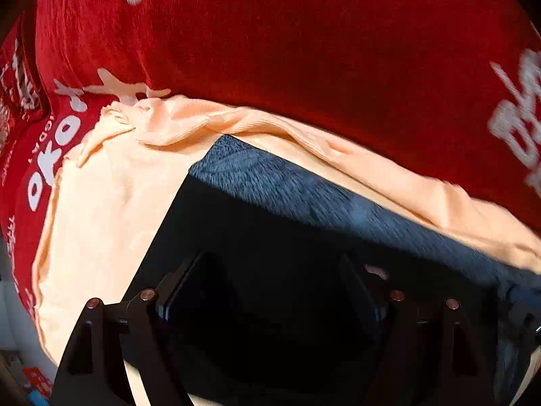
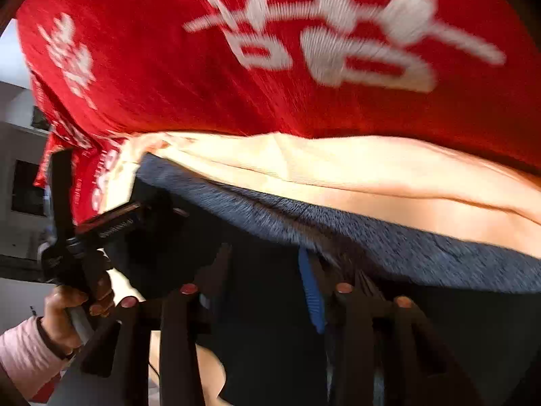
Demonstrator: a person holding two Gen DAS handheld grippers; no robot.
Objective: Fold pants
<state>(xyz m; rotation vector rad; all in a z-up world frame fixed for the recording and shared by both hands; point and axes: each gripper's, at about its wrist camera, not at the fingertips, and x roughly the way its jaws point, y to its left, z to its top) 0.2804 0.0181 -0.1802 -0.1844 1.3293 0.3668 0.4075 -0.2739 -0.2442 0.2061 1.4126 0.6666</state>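
Dark fleecy pants (image 1: 304,199) edge slanting down-right.

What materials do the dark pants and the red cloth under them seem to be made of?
Pants: probably a soft brushed knit or fleece, matte navy; the lit edge looks fuzzy. Red cloth: likely woven synthetic fabric, slightly shiny, with printed white letters.

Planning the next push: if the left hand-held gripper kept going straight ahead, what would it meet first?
Probably the dark blue pants it is already buried in; past their edge lies peach cloth. Depth is unclear.
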